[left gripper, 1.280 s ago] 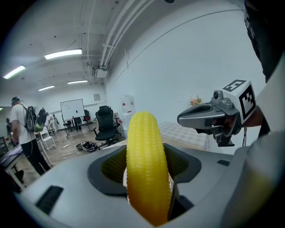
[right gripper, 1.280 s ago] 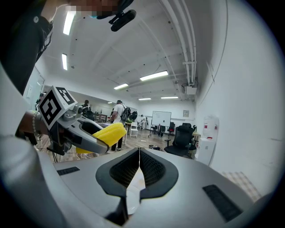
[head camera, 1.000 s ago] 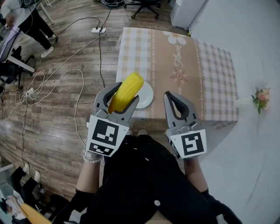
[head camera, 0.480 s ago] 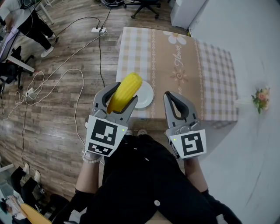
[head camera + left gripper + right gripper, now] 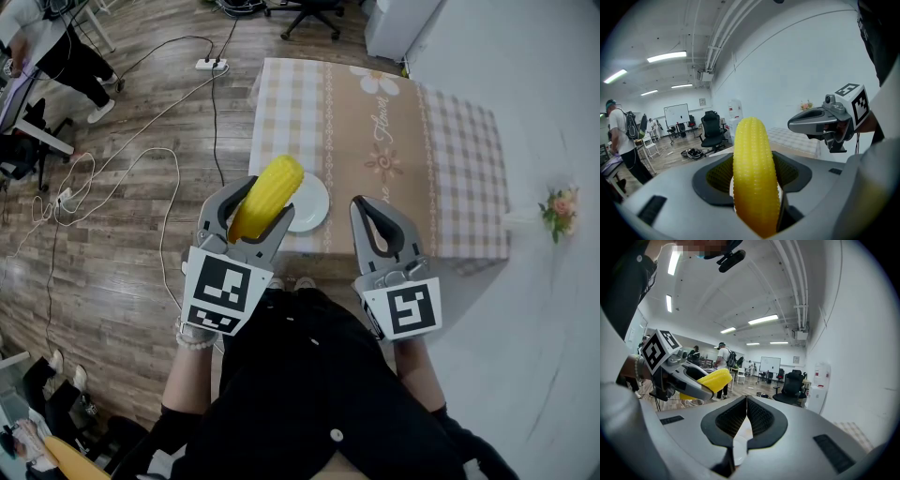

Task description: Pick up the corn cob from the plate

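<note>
A yellow corn cob (image 5: 265,196) is clamped in my left gripper (image 5: 251,208), held up in the air just left of the white plate (image 5: 309,204). In the left gripper view the corn cob (image 5: 753,174) stands upright between the jaws, its tip sticking well past them. The plate lies bare near the table's front left edge. My right gripper (image 5: 371,217) hovers beside the left one, over the table's front edge, its jaws pressed together with nothing between them. The right gripper view shows the corn cob (image 5: 708,380) off to the left.
The table (image 5: 394,141) carries a beige checked cloth with flower print. Cables and a power strip (image 5: 210,65) lie on the wooden floor to the left. A person (image 5: 58,47) stands far left. A small flower bunch (image 5: 560,211) sits at the right.
</note>
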The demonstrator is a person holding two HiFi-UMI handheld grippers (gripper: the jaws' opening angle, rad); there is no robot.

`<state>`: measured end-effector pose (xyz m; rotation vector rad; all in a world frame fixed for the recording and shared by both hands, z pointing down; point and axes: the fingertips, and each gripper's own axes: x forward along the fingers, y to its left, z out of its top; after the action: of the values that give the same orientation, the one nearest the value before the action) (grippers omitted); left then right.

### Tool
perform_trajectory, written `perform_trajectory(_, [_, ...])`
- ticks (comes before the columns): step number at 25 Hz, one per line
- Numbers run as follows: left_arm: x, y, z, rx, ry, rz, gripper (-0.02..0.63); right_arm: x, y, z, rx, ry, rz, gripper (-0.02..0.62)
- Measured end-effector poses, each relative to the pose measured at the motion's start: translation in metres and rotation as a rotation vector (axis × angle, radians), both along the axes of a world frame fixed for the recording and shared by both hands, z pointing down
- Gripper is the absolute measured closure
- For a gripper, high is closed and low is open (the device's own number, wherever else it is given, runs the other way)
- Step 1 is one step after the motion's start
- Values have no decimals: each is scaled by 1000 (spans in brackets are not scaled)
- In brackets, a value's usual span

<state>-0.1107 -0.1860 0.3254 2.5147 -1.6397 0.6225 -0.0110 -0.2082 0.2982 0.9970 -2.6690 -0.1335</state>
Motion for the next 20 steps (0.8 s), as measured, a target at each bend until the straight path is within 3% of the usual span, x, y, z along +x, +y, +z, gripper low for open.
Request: perform_trajectory(20, [1, 1, 1, -4, -2, 4, 345, -1, 2, 1, 9, 9, -6, 554])
